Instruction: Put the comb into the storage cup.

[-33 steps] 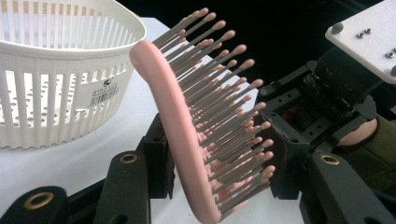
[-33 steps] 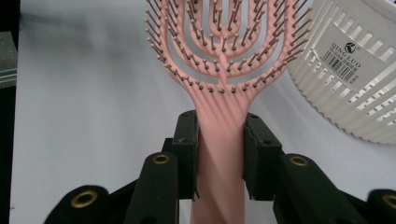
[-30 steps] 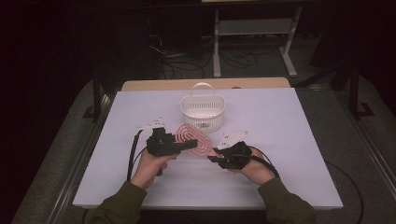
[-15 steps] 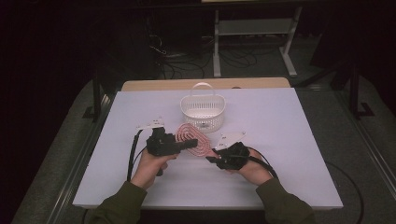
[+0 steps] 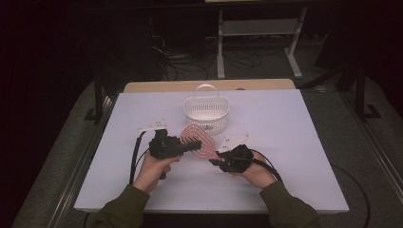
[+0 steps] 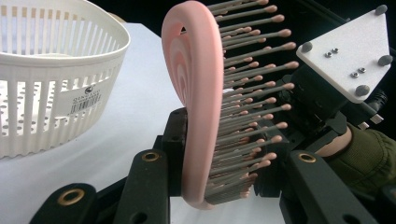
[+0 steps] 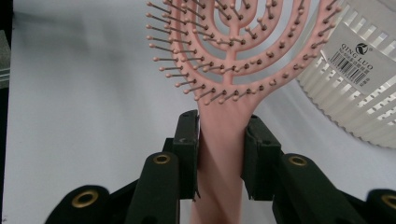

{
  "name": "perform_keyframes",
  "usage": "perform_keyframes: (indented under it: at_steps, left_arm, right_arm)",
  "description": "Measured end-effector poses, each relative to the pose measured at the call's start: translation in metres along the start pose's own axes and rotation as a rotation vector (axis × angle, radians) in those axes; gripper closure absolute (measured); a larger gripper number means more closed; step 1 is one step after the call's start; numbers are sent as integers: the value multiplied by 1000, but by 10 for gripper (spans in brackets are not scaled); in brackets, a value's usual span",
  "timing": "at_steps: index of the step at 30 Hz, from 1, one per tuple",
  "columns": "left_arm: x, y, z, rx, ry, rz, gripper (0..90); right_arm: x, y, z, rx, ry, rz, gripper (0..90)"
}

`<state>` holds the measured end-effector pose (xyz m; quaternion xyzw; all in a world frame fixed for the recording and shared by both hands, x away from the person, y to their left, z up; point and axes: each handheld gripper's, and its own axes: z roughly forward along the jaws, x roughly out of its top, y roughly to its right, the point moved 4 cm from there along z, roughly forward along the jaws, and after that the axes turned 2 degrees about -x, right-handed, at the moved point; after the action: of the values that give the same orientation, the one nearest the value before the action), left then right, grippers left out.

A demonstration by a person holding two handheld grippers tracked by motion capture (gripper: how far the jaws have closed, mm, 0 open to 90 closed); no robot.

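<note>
**Pink brush held between two hand-held grippers, in front of the basket**

Pink hairbrush (image 5: 195, 138) sits above the white desk (image 5: 294, 142), just in front of the white slotted basket (image 5: 206, 113), near the middle of the desk in the high view. Brush head is toward the basket, handle toward the person's right.

Left hand-held gripper (image 5: 190, 145): jaws have just been closing and now pinch the brush head. In the left gripper view the head (image 6: 198, 116) stands on edge between the two black jaws; one jaw lies against the smooth pink back, the other meets the tips of the bristles (image 6: 247, 107). Basket (image 6: 56, 79) is off to that view's left, apart from the brush.

Right hand-held gripper (image 5: 217, 160): jaws pressed on the brush handle. The right gripper view shows the handle (image 7: 222, 140) running up between the two pads, each pad flat against a side of it, with the open looped head and its ball-tipped bristles (image 7: 233, 51) above. The basket's wall with a barcode label (image 7: 357, 58) is at the upper right of that view, close behind the head.

Left hand (image 5: 152, 168) and right hand (image 5: 256, 172) wrap the gripper bodies; green sleeves (image 5: 290, 209) come in from the bottom edge. Black cable (image 5: 134, 156) loops from the left gripper across the desk. Grey three-cornered plate (image 6: 348, 53) of the right gripper shows in the left gripper view.
</note>
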<state>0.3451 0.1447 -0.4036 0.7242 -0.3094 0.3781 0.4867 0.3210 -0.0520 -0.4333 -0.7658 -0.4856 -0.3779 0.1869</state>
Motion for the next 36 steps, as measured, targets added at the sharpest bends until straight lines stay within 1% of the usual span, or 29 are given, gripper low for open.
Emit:
perform_keyframes:
  at_steps: [10,15,17,20,23,25,28,29,31,32,33,34,35,36]
  left_arm:
    - [1,3,-1,-6,10,2,646]
    - [2,2,-2,-12,15,-6,646]
    - [3,2,-2,-13,21,-12,646]
    - [3,1,-4,-14,30,-17,647]
    - [4,0,-5,-8,36,-17,646]
    - [4,0,-6,-7,37,-18,646]
    - [6,-1,-8,-7,50,-21,646]
    - [6,-1,-9,-8,54,-21,647]
    - [6,-1,-10,-4,58,-23,646]
    - [7,-2,-11,-3,60,-25,646]
    - [7,-2,-11,-2,61,-23,646]
    - [7,-2,-12,-1,65,-27,646]
    - [8,-2,-13,-3,68,-30,646]
    - [8,-3,-13,-3,72,-31,646]
  right_arm:
    - [1,0,0,4,8,4,692]
    - [1,0,0,11,17,19,686]
    - [1,0,-1,13,19,31,664]
    - [0,2,1,11,18,48,553]
    - [0,4,3,7,22,78,445]
    - [-1,4,4,11,20,85,378]
    - [-2,4,6,-6,15,111,262]
    - [-2,4,6,-1,14,127,222]
    - [-1,4,8,33,21,168,127]
    - [-1,4,8,38,24,183,121]
    - [-1,5,7,35,32,189,72]
    - [0,5,7,41,36,198,45]
    - [-1,5,7,51,34,205,34]
    - [-1,6,7,49,32,208,28]
